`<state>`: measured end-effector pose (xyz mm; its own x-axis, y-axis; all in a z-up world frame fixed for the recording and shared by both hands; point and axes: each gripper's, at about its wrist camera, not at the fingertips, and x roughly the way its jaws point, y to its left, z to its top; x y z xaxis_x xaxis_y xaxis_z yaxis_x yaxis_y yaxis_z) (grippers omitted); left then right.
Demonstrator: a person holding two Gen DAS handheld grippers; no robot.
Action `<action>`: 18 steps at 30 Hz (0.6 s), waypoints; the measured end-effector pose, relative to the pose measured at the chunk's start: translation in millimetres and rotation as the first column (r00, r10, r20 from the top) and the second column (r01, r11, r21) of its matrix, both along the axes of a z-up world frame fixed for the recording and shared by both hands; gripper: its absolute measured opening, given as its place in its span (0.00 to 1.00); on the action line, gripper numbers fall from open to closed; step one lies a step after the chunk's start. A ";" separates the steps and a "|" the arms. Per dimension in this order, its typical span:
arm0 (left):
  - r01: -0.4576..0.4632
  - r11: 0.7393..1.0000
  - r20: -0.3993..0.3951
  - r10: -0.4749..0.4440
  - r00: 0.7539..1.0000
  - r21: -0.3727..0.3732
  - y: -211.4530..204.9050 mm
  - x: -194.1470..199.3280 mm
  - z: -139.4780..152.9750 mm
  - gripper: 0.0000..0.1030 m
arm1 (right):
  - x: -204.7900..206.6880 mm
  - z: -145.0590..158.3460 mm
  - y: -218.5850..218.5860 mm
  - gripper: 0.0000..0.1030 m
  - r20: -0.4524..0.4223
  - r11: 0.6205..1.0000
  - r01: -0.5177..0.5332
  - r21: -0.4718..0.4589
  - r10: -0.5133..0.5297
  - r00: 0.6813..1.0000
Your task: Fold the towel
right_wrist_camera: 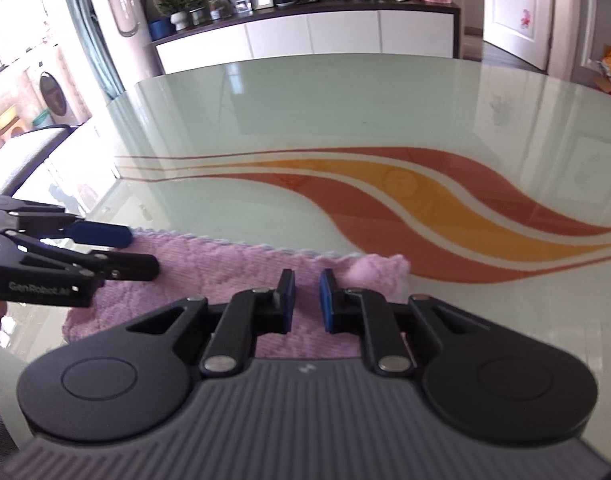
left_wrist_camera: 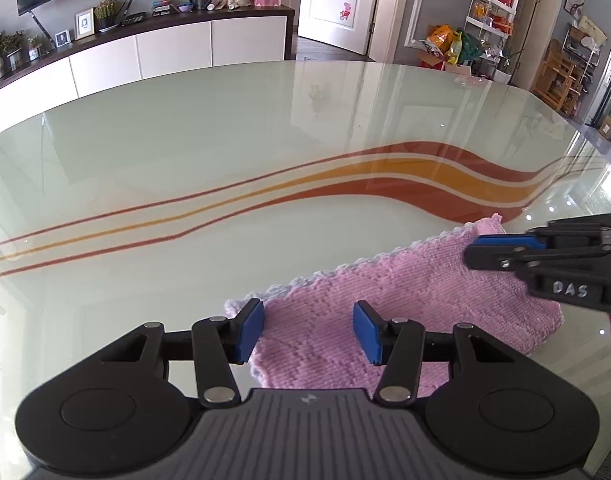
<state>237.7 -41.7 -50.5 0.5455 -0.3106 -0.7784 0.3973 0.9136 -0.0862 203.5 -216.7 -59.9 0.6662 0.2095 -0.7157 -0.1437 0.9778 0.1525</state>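
Observation:
A pink knitted towel (left_wrist_camera: 385, 292) lies flat on the glass table (left_wrist_camera: 225, 140), near its front edge. My left gripper (left_wrist_camera: 308, 330) stands open over the towel's left end, its blue pads wide apart and touching nothing. My right gripper (right_wrist_camera: 307, 300) is over the towel's (right_wrist_camera: 225, 264) far right corner, which is bunched up just right of its right pad. Its jaws stand close together with a narrow gap, and flat towel shows through the gap. From the side, the right gripper (left_wrist_camera: 471, 250) sits low over the towel's right end, and the left gripper (right_wrist_camera: 139, 252) over its left end.
The glass table (right_wrist_camera: 305, 112) carries a printed red and orange wave across its middle. A white sideboard (left_wrist_camera: 173, 48) with plants and frames stands behind it. A white door (left_wrist_camera: 337, 0) and cluttered shelves (left_wrist_camera: 489, 12) are at the back right.

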 end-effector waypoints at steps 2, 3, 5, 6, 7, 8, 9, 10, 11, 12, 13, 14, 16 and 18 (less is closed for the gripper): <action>-0.011 1.000 0.002 0.011 1.000 0.002 2.0 -2.6 3.5 0.53 | -7.3 2.0 -5.8 0.13 0.005 1.000 0.025 -0.013 -0.025 1.000; -0.013 1.000 0.009 0.013 1.000 0.006 2.2 -7.4 7.4 0.53 | -11.4 3.4 -9.1 0.14 0.008 0.999 0.040 -0.021 -0.039 0.999; 0.000 1.000 0.025 0.000 1.000 0.009 2.2 -19.0 15.8 0.54 | -25.7 9.9 -15.1 0.14 0.026 0.999 0.047 -0.016 -0.046 0.999; 0.018 1.000 0.030 -0.018 0.999 0.001 1.4 -29.0 21.6 0.56 | -33.2 13.3 -17.2 0.14 0.035 0.999 0.040 -0.010 -0.040 0.999; 0.033 0.999 0.030 -0.032 0.999 -0.013 0.4 -37.4 25.2 0.57 | -41.2 16.5 -17.7 0.15 0.043 1.000 0.029 -0.007 -0.029 0.999; 0.048 0.999 0.029 -0.047 0.998 -0.026 -0.7 -45.7 28.8 0.58 | -49.5 19.5 -17.2 0.15 0.050 1.000 0.016 -0.006 -0.016 0.999; 0.062 0.998 0.028 -0.061 0.998 -0.034 -2.1 -53.5 30.7 0.58 | -56.2 21.0 -15.6 0.15 0.051 1.000 0.002 -0.009 -0.001 0.999; 0.074 0.997 0.026 -0.074 0.997 -0.033 -4.2 -60.5 30.2 0.58 | -61.9 21.4 -13.3 0.15 0.048 1.000 -0.013 -0.013 0.014 0.999; 0.087 0.996 0.024 -0.086 0.996 -0.033 -6.3 -67.5 29.6 0.58 | -65.4 21.2 -10.8 0.15 0.043 1.000 -0.025 -0.019 0.025 0.999; 0.100 0.994 0.021 -0.099 0.995 -0.032 -8.4 -74.5 29.0 0.58 | -65.9 20.6 -8.5 0.15 0.038 0.999 -0.031 -0.025 0.032 0.999; 0.108 0.994 0.017 -0.108 0.994 -0.031 -9.5 -79.4 27.3 0.58 | -66.8 18.7 -6.1 0.15 0.031 0.999 -0.037 -0.035 0.038 0.999; 0.107 0.994 0.002 -0.107 0.994 -0.022 -8.9 -80.9 22.6 0.58 | -68.5 15.2 -4.2 0.15 0.017 0.998 -0.044 -0.043 0.044 0.999; 0.098 0.995 -0.028 -0.098 0.995 -0.004 -5.9 -81.3 13.2 0.57 | -67.4 11.4 -2.8 0.15 -0.002 0.998 -0.043 -0.047 0.043 0.999; 0.089 0.996 -0.049 -0.088 0.995 0.008 -1.7 -80.6 6.8 0.57 | -67.2 5.2 -3.3 0.15 -0.024 0.997 -0.026 -0.068 0.025 0.999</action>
<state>157.1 -43.4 -43.7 0.4780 -0.3482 -0.8064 0.4723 0.8759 -0.0982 136.3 -220.0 -54.7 0.6446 0.1765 -0.7438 -0.1658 0.9821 0.0893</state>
